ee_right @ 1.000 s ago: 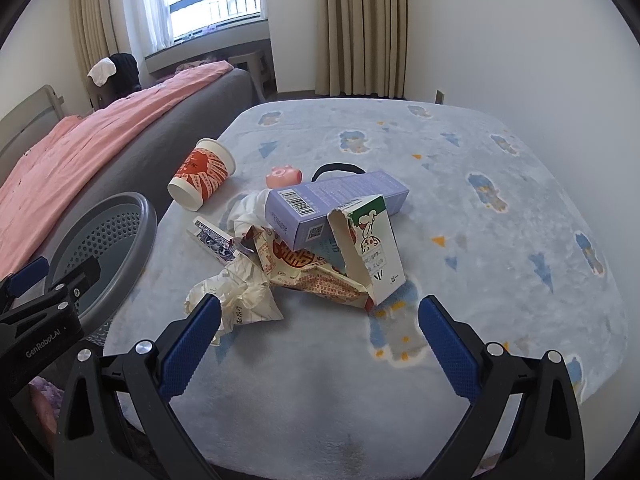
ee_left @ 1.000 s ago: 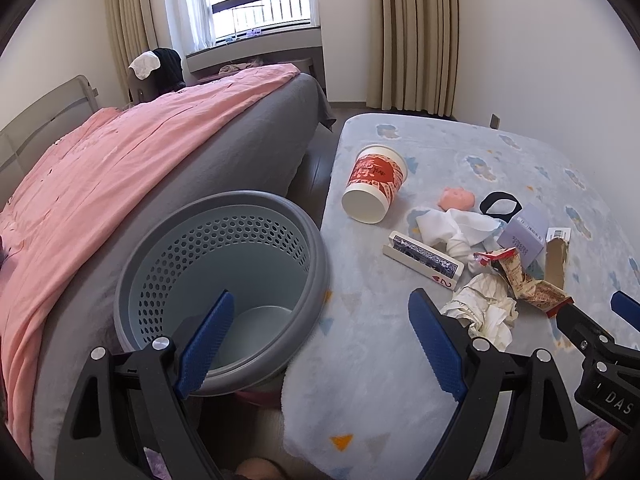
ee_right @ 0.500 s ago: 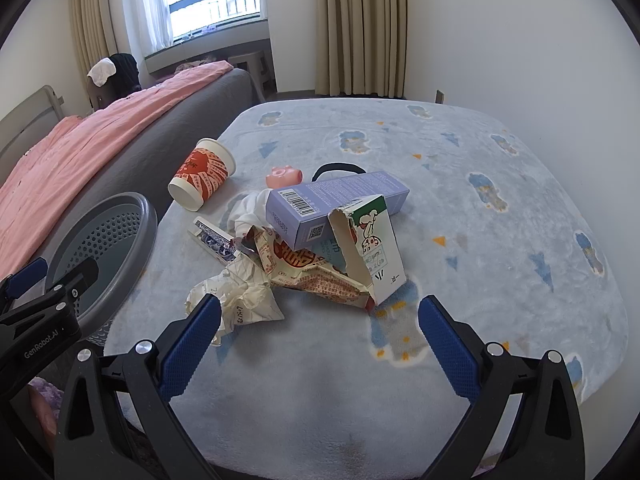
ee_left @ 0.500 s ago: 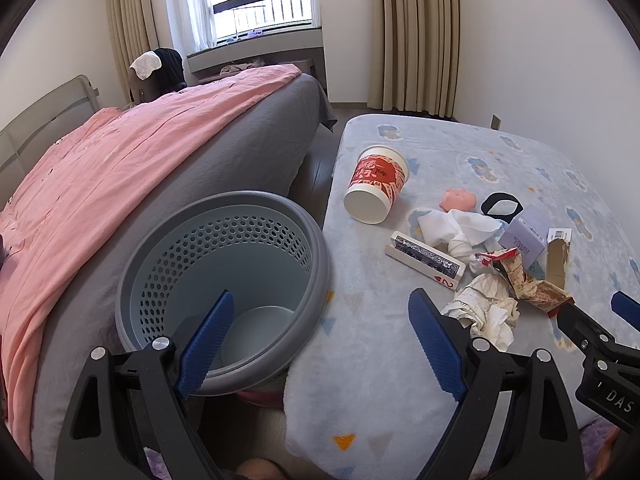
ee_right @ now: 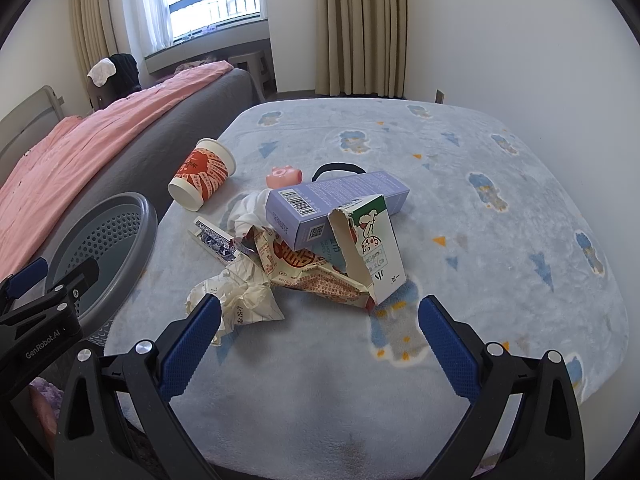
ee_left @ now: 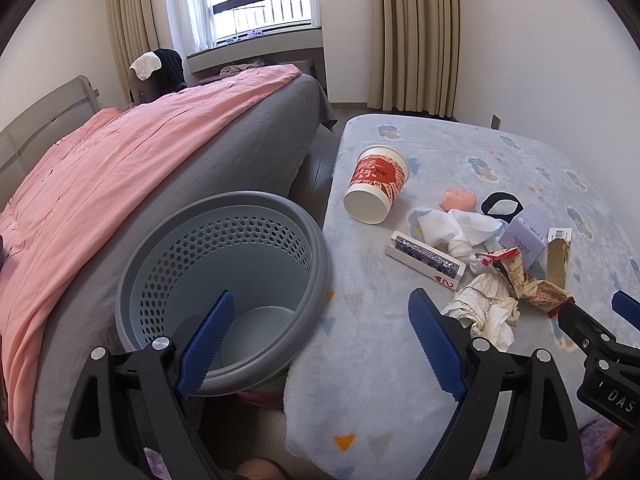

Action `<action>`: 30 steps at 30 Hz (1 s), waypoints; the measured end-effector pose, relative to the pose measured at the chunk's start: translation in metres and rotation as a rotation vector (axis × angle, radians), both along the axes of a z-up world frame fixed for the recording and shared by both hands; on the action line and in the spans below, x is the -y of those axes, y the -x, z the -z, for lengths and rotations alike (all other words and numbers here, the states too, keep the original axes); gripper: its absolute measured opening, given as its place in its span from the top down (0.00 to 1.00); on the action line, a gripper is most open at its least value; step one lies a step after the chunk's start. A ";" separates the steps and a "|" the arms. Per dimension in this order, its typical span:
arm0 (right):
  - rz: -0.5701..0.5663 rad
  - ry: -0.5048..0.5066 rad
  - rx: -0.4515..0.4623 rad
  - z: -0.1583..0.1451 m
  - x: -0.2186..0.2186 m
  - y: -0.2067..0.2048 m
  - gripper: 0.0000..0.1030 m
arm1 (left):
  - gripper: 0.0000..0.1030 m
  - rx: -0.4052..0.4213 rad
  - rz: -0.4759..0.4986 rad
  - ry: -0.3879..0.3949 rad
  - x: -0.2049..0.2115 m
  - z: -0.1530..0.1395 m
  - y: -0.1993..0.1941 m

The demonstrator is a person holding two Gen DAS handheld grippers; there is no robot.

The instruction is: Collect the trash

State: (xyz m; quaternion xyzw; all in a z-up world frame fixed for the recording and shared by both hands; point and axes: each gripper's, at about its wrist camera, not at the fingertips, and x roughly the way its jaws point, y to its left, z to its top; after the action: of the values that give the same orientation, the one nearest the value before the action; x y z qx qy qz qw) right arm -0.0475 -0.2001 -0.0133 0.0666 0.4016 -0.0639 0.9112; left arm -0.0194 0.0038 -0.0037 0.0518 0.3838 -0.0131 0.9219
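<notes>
A heap of trash lies on the blue blanket-covered table [ee_right: 500, 240]: crumpled paper [ee_right: 240, 296], a red printed wrapper [ee_right: 316, 276], a torn white carton [ee_right: 376, 248], a purple box [ee_right: 340, 204], a white cloth [ee_right: 250, 212] and a card pack [ee_right: 214, 242]. A red and white paper cup [ee_left: 376, 188] lies on its side. The grey perforated bin [ee_left: 224, 280] stands at the table's left edge. My left gripper [ee_left: 320, 340] hangs open, straddling the bin's rim. My right gripper [ee_right: 318, 340] is open, just in front of the heap.
A pink pig toy [ee_right: 286, 174] and a black band [ee_right: 338, 169] lie behind the heap. A bed with a pink cover [ee_left: 100, 184] runs along the left, close to the bin. The wall [ee_right: 520, 40] stands behind the table.
The left gripper's view has drifted slightly, so the bin and cup sit a touch further right. The right gripper has barely moved. Both stay open.
</notes>
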 end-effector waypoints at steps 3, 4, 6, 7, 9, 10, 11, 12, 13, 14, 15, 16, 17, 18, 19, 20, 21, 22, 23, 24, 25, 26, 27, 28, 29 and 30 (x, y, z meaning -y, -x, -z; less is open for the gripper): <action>-0.001 0.000 -0.001 0.000 0.000 0.000 0.06 | 0.18 0.000 0.000 0.000 0.000 0.000 0.000; 0.000 0.001 -0.002 0.000 0.000 0.000 0.06 | 0.18 0.001 0.000 0.000 -0.001 0.000 0.000; -0.001 0.001 0.000 0.000 0.000 0.000 0.06 | 0.18 0.001 0.000 -0.001 0.000 0.000 0.000; -0.001 0.001 0.000 0.000 0.000 0.000 0.06 | 0.18 0.000 -0.001 -0.001 0.000 0.000 0.000; 0.000 0.000 -0.001 0.000 0.000 0.000 0.06 | 0.18 0.000 -0.001 0.000 -0.001 0.000 0.000; 0.000 0.000 -0.001 0.000 0.000 0.000 0.06 | 0.18 0.001 -0.001 0.000 -0.001 0.000 0.000; 0.000 0.000 -0.001 0.000 0.000 0.000 0.06 | 0.18 0.001 -0.001 0.000 -0.001 0.000 0.000; 0.000 0.001 -0.001 0.000 0.000 0.000 0.06 | 0.18 0.001 -0.001 0.000 -0.001 0.000 0.000; 0.000 0.001 -0.001 0.000 0.000 0.000 0.06 | 0.18 0.001 -0.001 0.000 -0.001 0.000 0.000; -0.001 0.001 -0.002 0.000 0.000 0.000 0.06 | 0.18 0.001 -0.001 0.000 -0.001 0.000 0.000; -0.001 0.001 -0.002 0.000 0.000 0.000 0.06 | 0.18 0.000 -0.001 0.000 -0.001 0.000 0.000; 0.000 0.001 -0.002 0.000 0.000 0.000 0.06 | 0.18 0.000 -0.001 0.000 -0.001 0.000 0.000; -0.001 0.001 -0.002 0.000 0.000 0.000 0.06 | 0.18 0.000 -0.001 0.000 -0.001 0.000 0.000; -0.001 0.001 -0.002 0.000 0.000 0.000 0.06 | 0.18 0.001 -0.001 -0.001 -0.001 0.000 0.000; -0.001 0.002 -0.002 0.000 -0.001 0.000 0.06 | 0.18 0.001 0.000 -0.001 -0.001 0.000 0.000; -0.001 0.002 -0.002 0.000 -0.001 0.000 0.06 | 0.18 0.001 0.000 -0.001 -0.001 0.000 0.000; 0.000 0.002 -0.002 0.000 -0.001 0.000 0.06 | 0.18 0.001 -0.001 -0.001 -0.001 0.000 0.000; 0.000 0.001 -0.002 0.000 0.000 0.000 0.06 | 0.18 0.000 -0.001 0.000 -0.001 0.000 0.000; 0.000 0.001 -0.003 0.000 0.000 0.000 0.06 | 0.18 0.000 -0.001 0.000 -0.001 0.000 0.000; -0.001 0.001 -0.002 0.000 0.000 0.000 0.06 | 0.18 0.001 -0.001 -0.001 -0.001 0.000 0.000; -0.002 0.001 -0.002 0.000 0.000 0.000 0.06 | 0.18 0.000 -0.001 0.000 -0.001 0.000 0.000; -0.002 0.002 -0.002 0.000 0.000 0.001 0.06 | 0.18 0.000 -0.001 0.000 -0.001 0.000 0.000; -0.001 0.002 -0.001 0.000 0.000 0.001 0.06 | 0.18 0.000 -0.001 -0.001 -0.001 0.000 0.000; -0.001 0.003 -0.001 0.000 0.001 0.001 0.06 | 0.18 -0.001 -0.001 -0.002 -0.001 0.000 0.000; 0.000 0.004 -0.002 0.000 0.001 0.001 0.06 | 0.18 -0.002 -0.001 -0.003 -0.002 0.000 -0.001; -0.001 0.003 -0.002 0.000 0.002 0.001 0.06 | 0.18 -0.002 -0.001 -0.004 -0.002 0.000 -0.001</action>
State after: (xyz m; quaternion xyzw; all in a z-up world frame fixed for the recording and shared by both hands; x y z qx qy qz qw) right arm -0.0482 -0.2020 -0.0129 0.0649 0.4023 -0.0644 0.9109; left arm -0.0186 0.0056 -0.0041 0.0536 0.3850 -0.0119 0.9213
